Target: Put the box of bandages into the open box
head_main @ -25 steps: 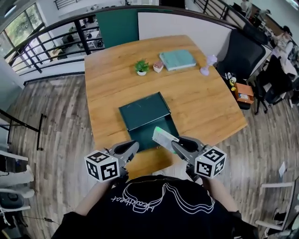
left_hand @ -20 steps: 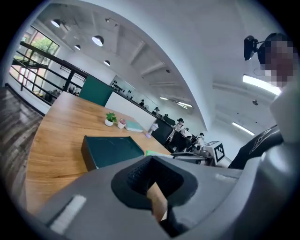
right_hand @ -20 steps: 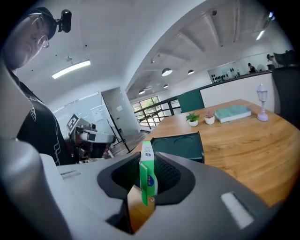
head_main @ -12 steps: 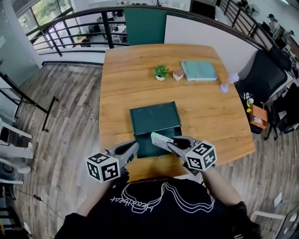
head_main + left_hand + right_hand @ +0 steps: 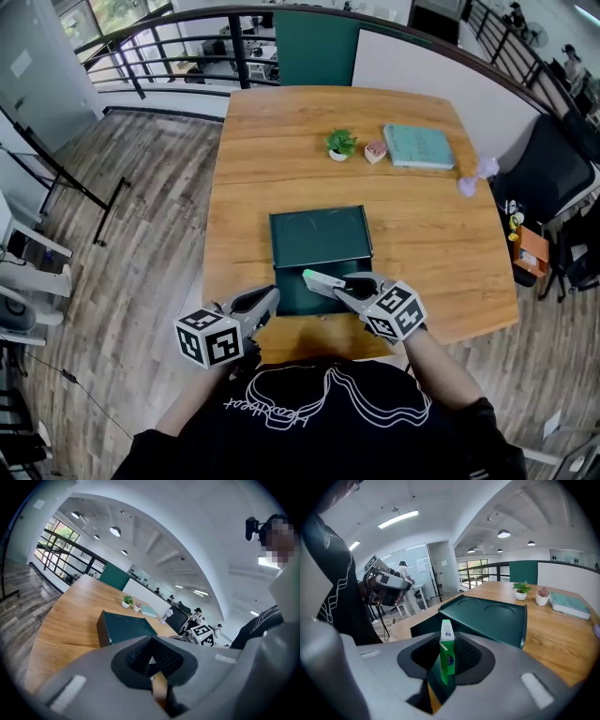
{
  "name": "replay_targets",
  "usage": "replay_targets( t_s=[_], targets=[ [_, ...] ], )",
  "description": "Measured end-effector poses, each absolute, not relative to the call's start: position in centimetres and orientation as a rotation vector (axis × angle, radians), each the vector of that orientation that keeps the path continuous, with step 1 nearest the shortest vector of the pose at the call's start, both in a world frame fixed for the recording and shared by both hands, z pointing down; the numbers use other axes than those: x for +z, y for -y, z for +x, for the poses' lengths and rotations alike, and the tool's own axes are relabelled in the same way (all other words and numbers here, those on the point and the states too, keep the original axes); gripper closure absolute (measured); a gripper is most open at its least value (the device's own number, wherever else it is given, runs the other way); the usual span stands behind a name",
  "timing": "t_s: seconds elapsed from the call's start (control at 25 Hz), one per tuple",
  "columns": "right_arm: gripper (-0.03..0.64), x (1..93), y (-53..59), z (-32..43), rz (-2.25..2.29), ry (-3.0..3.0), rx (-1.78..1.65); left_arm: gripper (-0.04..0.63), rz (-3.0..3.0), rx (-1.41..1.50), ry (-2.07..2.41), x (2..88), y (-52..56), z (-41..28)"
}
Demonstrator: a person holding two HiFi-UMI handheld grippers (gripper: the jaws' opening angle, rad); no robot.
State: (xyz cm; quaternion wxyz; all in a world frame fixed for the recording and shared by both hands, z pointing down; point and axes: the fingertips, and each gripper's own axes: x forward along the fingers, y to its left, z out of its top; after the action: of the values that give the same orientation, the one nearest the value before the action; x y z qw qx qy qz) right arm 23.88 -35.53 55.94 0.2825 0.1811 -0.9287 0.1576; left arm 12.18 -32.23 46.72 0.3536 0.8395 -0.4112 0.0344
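The dark green open box (image 5: 319, 236) lies on the wooden table (image 5: 422, 234), with its lid spread flat at the far side and its tray toward me. My right gripper (image 5: 339, 287) is shut on the box of bandages (image 5: 322, 279), a slim green and white carton held just above the tray's right part. In the right gripper view the box of bandages (image 5: 446, 651) stands on edge between the pads, with the open box (image 5: 487, 613) right behind it. My left gripper (image 5: 262, 302) hovers at the tray's near left corner, shut on nothing; the left gripper view shows the open box (image 5: 124, 626) ahead.
At the far side of the table stand a small potted plant (image 5: 339, 143), a little pink pot (image 5: 375, 152), a teal book (image 5: 418, 147) and a purple object (image 5: 473, 178). A black chair (image 5: 553, 178) sits to the right. The table's front edge is just under my grippers.
My right gripper has swung a little left and inward with the box of bandages, now over the tray. The left gripper has stayed put. The head view has shifted.
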Motion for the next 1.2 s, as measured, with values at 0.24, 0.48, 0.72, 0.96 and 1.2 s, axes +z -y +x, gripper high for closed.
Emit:
replay_targets(
  t_s=[0.24, 0.48, 0.72, 0.96, 1.2],
  targets=[
    [0.499, 57.2, 34.8, 23.9, 0.401, 2.415, 0.278, 0.595, 2.141, 0.066, 1.097, 47.2, 31.6, 11.5],
    [0.499, 59.1, 34.6, 23.9, 0.376, 2.282, 0.147, 0.595, 2.119, 0.066, 1.110, 47.9, 30.9, 10.6],
    [0.495, 59.4, 34.1, 23.5, 0.361, 2.244, 0.141, 0.595, 2.120, 0.058, 1.099, 47.7, 30.5, 9.7],
    [0.426, 57.1, 34.3, 24.2, 0.476, 2.298, 0.311, 0.595, 2.138, 0.090, 1.075, 46.6, 30.4, 8.7],
    [0.430, 51.2, 33.8, 23.0, 0.618, 2.436, 0.399, 0.595, 2.157, 0.107, 1.058, 45.2, 29.7, 7.1]
  ],
)
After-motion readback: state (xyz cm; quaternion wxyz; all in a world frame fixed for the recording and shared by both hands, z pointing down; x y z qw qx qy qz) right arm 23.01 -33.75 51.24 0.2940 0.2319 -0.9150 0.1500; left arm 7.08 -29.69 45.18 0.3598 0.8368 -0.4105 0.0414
